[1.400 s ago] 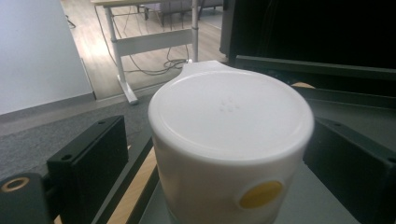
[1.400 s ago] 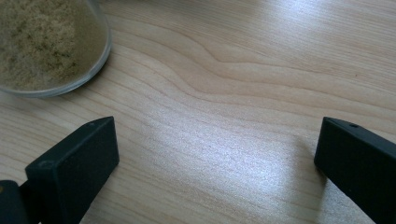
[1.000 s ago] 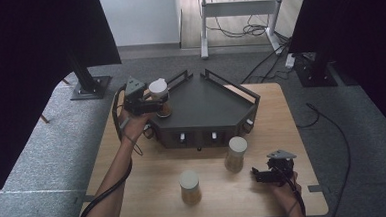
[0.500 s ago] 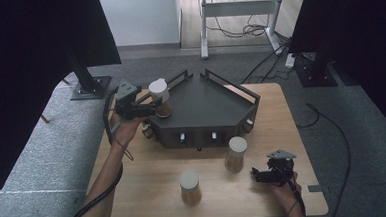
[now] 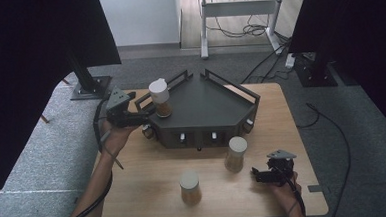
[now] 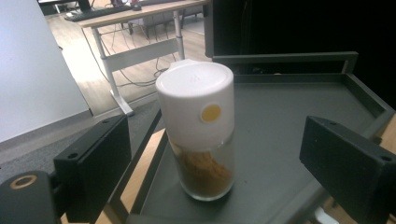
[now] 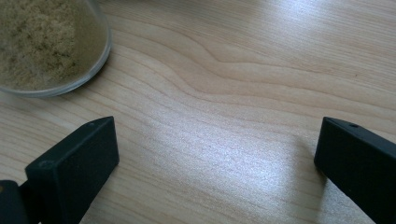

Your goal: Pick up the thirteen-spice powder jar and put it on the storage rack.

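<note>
So one spice jar [image 5: 160, 97] stands upright on the dark rack [image 5: 206, 108], your left gripper [image 5: 140, 119] wide and clear beside it; two jars [image 5: 236, 154] wait on the table (right gripper [image 5: 257, 175] open, idle).

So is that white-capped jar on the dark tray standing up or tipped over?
Upright: the spice jar stands on its base on the tray, cap on top.
</note>
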